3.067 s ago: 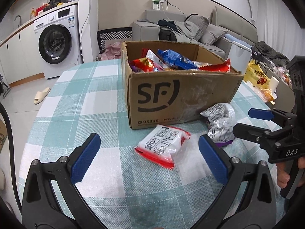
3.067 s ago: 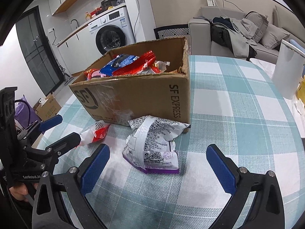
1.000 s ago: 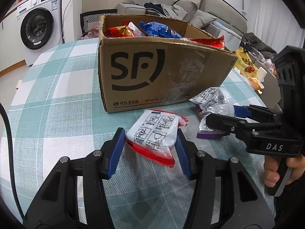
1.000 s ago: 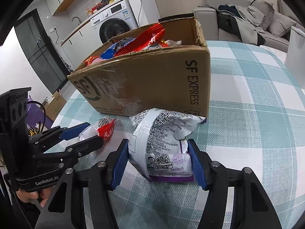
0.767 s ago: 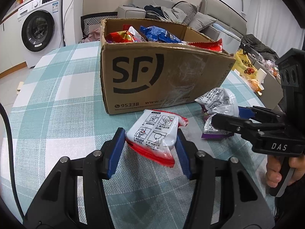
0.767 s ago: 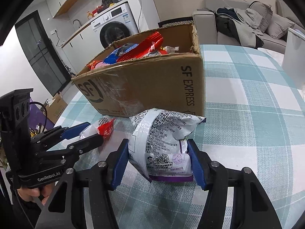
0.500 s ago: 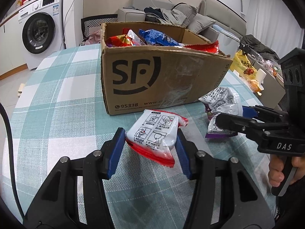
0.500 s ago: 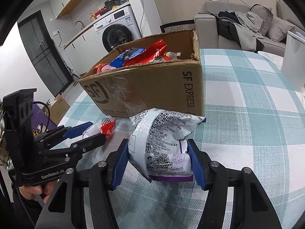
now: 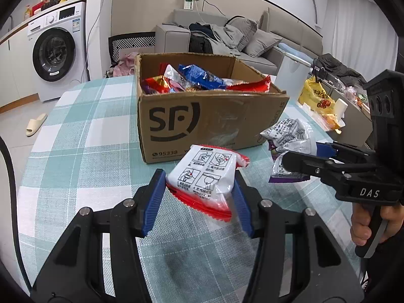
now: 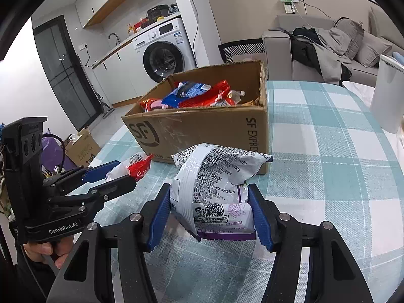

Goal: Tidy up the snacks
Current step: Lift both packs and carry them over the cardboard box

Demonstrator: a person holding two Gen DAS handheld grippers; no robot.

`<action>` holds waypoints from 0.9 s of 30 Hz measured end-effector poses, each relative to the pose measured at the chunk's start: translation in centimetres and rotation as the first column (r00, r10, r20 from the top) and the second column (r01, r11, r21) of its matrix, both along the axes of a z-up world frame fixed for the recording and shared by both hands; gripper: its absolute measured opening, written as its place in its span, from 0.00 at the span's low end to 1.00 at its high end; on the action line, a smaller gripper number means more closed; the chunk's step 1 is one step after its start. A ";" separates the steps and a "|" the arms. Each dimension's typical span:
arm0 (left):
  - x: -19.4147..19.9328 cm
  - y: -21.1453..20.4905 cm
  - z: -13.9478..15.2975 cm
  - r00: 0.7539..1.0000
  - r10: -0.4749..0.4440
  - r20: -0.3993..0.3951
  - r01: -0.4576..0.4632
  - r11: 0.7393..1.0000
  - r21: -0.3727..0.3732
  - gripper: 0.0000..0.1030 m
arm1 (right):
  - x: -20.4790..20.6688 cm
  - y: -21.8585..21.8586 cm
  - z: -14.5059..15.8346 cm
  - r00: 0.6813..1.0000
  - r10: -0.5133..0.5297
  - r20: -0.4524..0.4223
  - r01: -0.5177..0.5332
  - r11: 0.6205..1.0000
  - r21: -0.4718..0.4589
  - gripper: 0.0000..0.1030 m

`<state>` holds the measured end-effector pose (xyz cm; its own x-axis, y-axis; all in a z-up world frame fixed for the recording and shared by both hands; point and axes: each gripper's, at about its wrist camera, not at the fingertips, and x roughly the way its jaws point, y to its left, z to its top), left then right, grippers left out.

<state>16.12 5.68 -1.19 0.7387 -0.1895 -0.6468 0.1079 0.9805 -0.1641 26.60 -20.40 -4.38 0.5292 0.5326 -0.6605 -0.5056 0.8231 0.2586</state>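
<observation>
My left gripper (image 9: 198, 203) is shut on a white and red snack packet (image 9: 204, 176) and holds it above the checked tablecloth. My right gripper (image 10: 210, 213) is shut on a white and purple snack bag (image 10: 214, 189), also lifted off the table. Behind both stands an open cardboard box (image 9: 209, 118) printed SF, with several snack packs inside. From the left wrist view the right gripper (image 9: 300, 157) shows at the right with its bag (image 9: 290, 136). In the right wrist view the left gripper (image 10: 115, 174) and its packet (image 10: 136, 165) sit at the left.
The cardboard box (image 10: 202, 128) stands mid-table on the teal checked cloth (image 9: 75, 139). A white appliance (image 10: 386, 96) stands at the table's right edge. A washing machine (image 9: 55, 50) and a sofa (image 9: 227, 38) lie beyond. A hand (image 9: 366, 224) holds the right gripper's handle.
Both grippers went from open around the snacks to shut on them. Over the last second both have risen with their packets, so the box's inside shows more.
</observation>
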 end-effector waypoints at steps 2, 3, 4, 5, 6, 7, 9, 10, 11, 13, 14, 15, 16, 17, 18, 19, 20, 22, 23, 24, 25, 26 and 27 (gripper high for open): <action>-0.3 -0.1 0.5 1.000 0.003 0.007 -0.003 1.000 -0.002 0.48 | -0.2 0.0 0.4 1.000 -0.001 0.008 0.001 1.000 0.005 0.59; -0.6 -0.2 0.8 1.000 0.005 0.013 -0.005 1.000 -0.002 0.48 | -0.2 -0.1 0.6 1.000 -0.003 0.012 0.003 1.000 0.007 0.59; -0.8 -0.2 1.1 1.000 0.006 0.019 -0.006 1.000 -0.002 0.48 | -0.3 -0.1 0.8 1.000 -0.002 0.015 0.002 1.000 0.010 0.59; -1.0 -0.3 1.4 1.000 0.007 0.024 -0.007 1.000 -0.002 0.48 | -0.4 -0.2 1.0 1.000 -0.002 0.020 0.002 1.000 0.014 0.59; -1.2 -0.3 1.7 1.000 0.009 0.030 -0.009 1.000 -0.002 0.48 | -0.5 -0.2 1.3 1.000 -0.003 0.026 0.002 1.000 0.016 0.59; -1.3 -0.4 2.1 0.999 0.011 0.036 -0.011 1.000 0.000 0.48 | -0.6 -0.3 1.4 0.999 -0.003 0.032 0.003 1.000 0.020 0.59; -1.6 -0.6 2.9 0.999 0.012 0.050 -0.012 1.000 0.003 0.48 | -0.7 -0.4 1.9 0.999 -0.004 0.039 0.003 1.000 0.026 0.59; -1.7 -0.6 3.2 0.998 0.014 0.058 -0.014 1.000 0.004 0.48 | -0.8 -0.5 2.2 0.999 -0.003 0.046 0.001 1.000 0.028 0.59; -1.7 -0.7 3.6 0.998 0.015 0.064 -0.015 1.000 0.004 0.48 | -0.9 -0.4 2.5 0.999 -0.003 0.051 0.001 1.000 0.029 0.59; -1.8 -0.8 4.4 0.997 0.018 0.079 -0.018 1.000 0.003 0.48 | -0.9 -0.4 2.9 0.998 0.003 0.057 -0.005 1.000 0.031 0.59; -1.9 -0.9 4.8 0.996 0.019 0.086 -0.020 1.000 0.003 0.48 | -1.0 -0.4 3.2 0.998 0.003 0.066 -0.005 1.000 0.029 0.59; -2.0 -1.0 5.2 0.996 0.021 0.092 -0.021 1.000 0.004 0.48 | -1.1 -0.3 3.4 0.997 0.003 0.071 -0.005 1.000 0.028 0.59; -2.1 -1.1 5.6 0.995 0.020 0.097 -0.021 1.000 0.004 0.48 | -1.2 -0.3 3.7 0.997 0.005 0.076 -0.007 1.000 0.029 0.59; -2.1 -1.3 6.0 0.995 0.020 0.101 -0.020 1.000 0.006 0.48 | -1.3 -0.3 3.9 0.997 0.006 0.080 -0.009 0.999 0.032 0.59; -2.2 -1.4 6.4 0.994 0.020 0.108 -0.021 1.000 0.010 0.48 | -1.4 -0.3 4.2 0.996 0.006 0.086 -0.009 0.999 0.032 0.59; -2.2 -1.5 6.7 0.993 0.021 0.114 -0.022 1.000 0.012 0.48 | -1.4 -0.3 4.5 0.996 0.007 0.091 -0.010 0.999 0.032 0.59; -2.3 -1.5 7.0 0.993 0.020 0.119 -0.021 1.000 0.014 0.48 | -1.5 -0.3 4.7 0.995 0.009 0.099 -0.012 0.999 0.032 0.59; -2.5 -1.6 7.6 0.991 0.021 0.131 -0.023 1.000 0.016 0.48 | -1.6 -0.3 5.2 0.994 0.009 0.110 -0.013 0.999 0.035 0.59; -2.6 -1.6 7.9 0.990 0.022 0.136 -0.024 1.000 0.016 0.48 | -1.7 -0.3 5.4 0.994 0.010 0.113 -0.014 0.999 0.036 0.59; -2.7 -1.6 8.3 0.990 0.022 0.141 -0.025 1.000 0.016 0.48 | -1.7 -0.2 5.7 0.993 0.010 0.118 -0.015 0.999 0.036 0.59; -2.7 -1.7 8.6 0.989 0.023 0.145 -0.026 1.000 0.017 0.48 | -1.8 -0.2 6.0 0.992 0.010 0.123 -0.014 0.999 0.037 0.59; -2.7 -1.7 8.9 0.989 0.023 0.149 -0.026 0.999 0.019 0.48 | -1.8 -0.2 6.2 0.992 0.009 0.129 -0.014 0.999 0.039 0.59; -2.8 -1.8 9.3 0.988 0.024 0.156 -0.027 0.999 0.022 0.48 | -1.8 -0.3 6.5 0.991 0.010 0.133 -0.015 0.999 0.041 0.59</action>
<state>13.30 3.93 8.13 0.8349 -0.1550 -0.5281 0.1052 0.9868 -0.1233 24.75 -20.65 2.08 0.6037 0.5656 -0.5618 -0.5478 0.8063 0.2231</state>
